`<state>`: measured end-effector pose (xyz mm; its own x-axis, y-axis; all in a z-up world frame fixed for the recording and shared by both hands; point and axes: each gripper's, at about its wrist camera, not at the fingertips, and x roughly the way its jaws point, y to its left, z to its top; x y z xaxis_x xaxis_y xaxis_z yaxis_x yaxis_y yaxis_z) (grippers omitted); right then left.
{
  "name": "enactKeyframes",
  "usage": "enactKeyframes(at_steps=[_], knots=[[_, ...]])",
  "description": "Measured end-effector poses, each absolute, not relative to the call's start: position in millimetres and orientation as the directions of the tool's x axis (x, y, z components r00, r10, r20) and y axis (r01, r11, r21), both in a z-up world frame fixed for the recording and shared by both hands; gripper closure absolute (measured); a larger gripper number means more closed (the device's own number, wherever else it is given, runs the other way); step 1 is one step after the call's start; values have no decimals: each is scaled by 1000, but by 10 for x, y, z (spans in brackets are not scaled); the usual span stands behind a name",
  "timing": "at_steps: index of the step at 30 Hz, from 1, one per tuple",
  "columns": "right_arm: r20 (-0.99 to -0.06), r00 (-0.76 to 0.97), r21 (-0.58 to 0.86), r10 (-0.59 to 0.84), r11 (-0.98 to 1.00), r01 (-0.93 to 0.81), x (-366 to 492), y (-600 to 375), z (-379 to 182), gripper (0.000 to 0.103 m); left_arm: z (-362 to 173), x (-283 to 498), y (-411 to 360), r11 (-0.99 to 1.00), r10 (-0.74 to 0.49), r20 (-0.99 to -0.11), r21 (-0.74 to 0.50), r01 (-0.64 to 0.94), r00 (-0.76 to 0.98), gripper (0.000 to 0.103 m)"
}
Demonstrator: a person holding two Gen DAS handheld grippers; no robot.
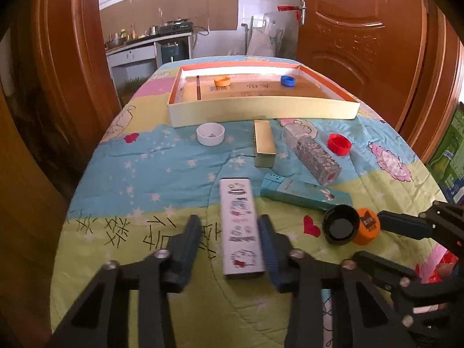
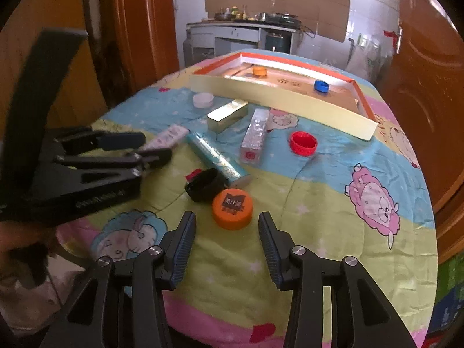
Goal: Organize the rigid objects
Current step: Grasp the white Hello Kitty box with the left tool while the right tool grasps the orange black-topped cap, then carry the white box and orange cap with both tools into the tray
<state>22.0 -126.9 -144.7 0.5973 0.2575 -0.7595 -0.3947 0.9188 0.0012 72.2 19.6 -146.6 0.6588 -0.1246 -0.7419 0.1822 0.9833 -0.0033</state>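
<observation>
We see a quilt near us, wooden doors left and right, and a far counter bearing a stove.

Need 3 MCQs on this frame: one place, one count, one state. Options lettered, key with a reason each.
1. Where is the blue cap?
A. in the tray
B. on the quilt
C. in a gripper

2. How many caps lie in the tray?
A. one
B. two
C. four

3. What lies between the left gripper fingers?
A. red cap
B. white box
C. nothing

Key:
1 A, it sits inside the tray walls, at the far right.
2 B, only the blue cap and an orange cap are inside.
3 B, the white box lies lengthwise between the fingers; a gap shows at its left side.
</observation>
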Motion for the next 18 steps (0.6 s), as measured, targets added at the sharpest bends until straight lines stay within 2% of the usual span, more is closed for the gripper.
enactKeyframes(at_steps=[2, 18], knots=[[-753, 608, -13, 253, 917, -398, 226, -1246, -1444, 73, -1465, 725, 211, 984, -126, -740, -8, 179, 660, 74], [-741, 628, -28, 237, 924, -383, 263, -1263, -1397, 74, -1454, 707, 265, 982, -156, -731, -46, 181, 664, 76]])
